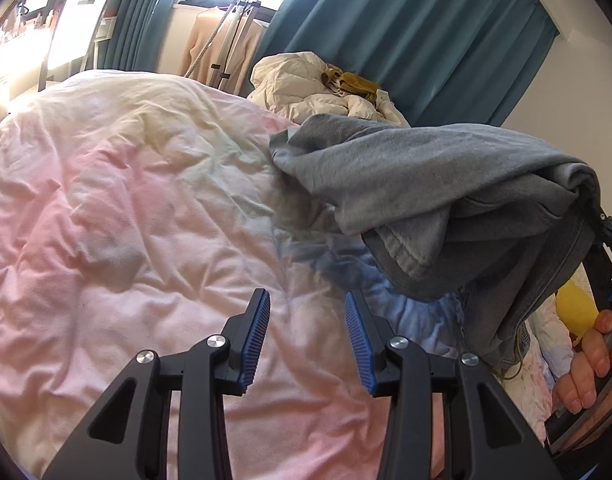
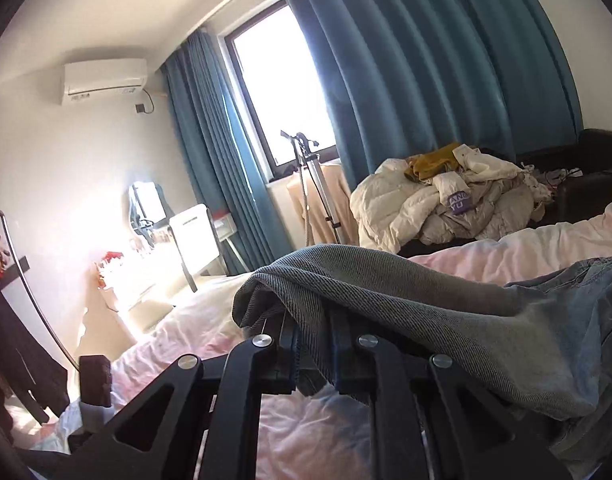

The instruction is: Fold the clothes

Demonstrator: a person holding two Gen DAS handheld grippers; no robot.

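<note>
Jeans (image 1: pixel 446 184), heavy and floppy, hang at three o'clock clamped in the right gripper (image 2: pixel 314 356), left gripper (image 1: pixel 306 340) fingers apart, waistband the best hold.

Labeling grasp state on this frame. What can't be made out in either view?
- Right tongs pads, right wrist view: covered by the grey denim garment draped over them.
- Garment's type and full extent, both views: bunched and cut off by the frame edge.
- Right tongs body, left wrist view: mostly behind the cloth and the edge; only a hand shows.
- Dresser items by the window, both views: washed out by glare.
</note>
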